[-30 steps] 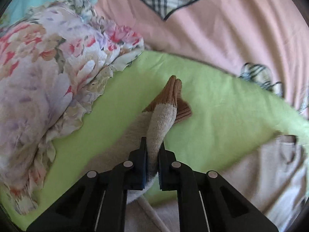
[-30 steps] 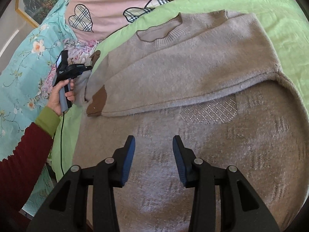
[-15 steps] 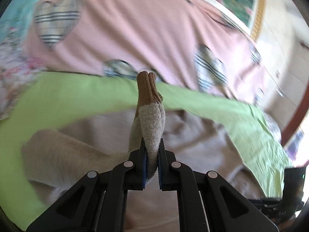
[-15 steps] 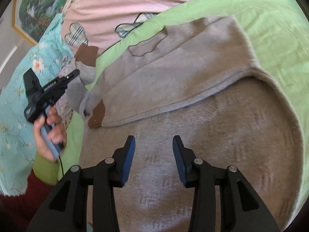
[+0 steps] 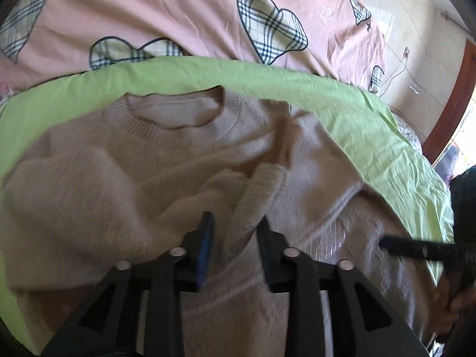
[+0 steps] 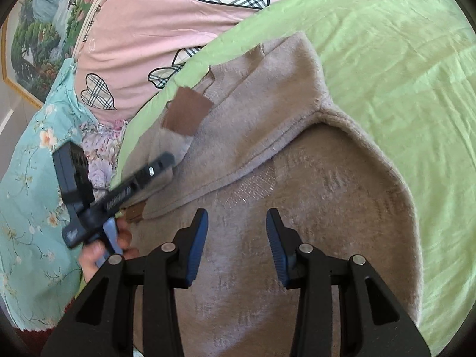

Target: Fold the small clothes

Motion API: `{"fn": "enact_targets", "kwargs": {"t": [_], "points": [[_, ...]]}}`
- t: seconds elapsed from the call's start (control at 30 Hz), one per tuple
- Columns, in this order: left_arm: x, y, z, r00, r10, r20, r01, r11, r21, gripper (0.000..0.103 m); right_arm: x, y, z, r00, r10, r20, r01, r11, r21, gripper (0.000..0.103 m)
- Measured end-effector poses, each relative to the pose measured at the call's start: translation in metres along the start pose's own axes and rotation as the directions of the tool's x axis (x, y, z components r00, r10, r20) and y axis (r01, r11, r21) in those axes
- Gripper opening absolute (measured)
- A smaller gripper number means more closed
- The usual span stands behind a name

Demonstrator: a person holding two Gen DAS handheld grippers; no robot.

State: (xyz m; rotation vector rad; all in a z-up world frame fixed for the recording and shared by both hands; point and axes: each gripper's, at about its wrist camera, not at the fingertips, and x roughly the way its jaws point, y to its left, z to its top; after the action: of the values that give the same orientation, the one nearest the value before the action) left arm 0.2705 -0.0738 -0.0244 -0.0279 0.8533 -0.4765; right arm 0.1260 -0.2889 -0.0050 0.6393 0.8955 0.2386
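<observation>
Sweater is seen spread on a green sheet, its sleeve lying loose between the just-opened jaws of the left gripper, while the right gripper is held open above the body.

Lime-green sheet spread over the bed, pink duvet with plaid hearts behind it, turquoise floral bedding, purple floral fabric, framed landscape painting, cream wall
</observation>
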Motion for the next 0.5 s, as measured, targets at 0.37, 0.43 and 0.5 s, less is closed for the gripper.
{"fn": "enact_targets", "kwargs": {"t": [0.37, 0.43, 0.5], "points": [[-0.087, 0.093, -0.069, 0.969, 0.245, 0.03, -0.235, 0.954, -0.186, 0.052, 0.048, 0.014, 0.048, 1.0, 0.014, 0.019, -0.014, 1.0, 0.018, 0.06], [-0.094, 0.118, -0.075, 0.953, 0.303, 0.021, -0.29, 0.927, -0.238, 0.053, 0.057, 0.012, 0.056, 1.0, -0.003, 0.028, 0.002, 1.0, 0.026, 0.06], [-0.093, 0.146, -0.079, 0.943, 0.332, -0.017, -0.322, 0.901, -0.291, 0.053, 0.071, 0.01, 0.062, 1.0, -0.015, 0.001, 0.015, 0.999, 0.032, 0.06]]}}
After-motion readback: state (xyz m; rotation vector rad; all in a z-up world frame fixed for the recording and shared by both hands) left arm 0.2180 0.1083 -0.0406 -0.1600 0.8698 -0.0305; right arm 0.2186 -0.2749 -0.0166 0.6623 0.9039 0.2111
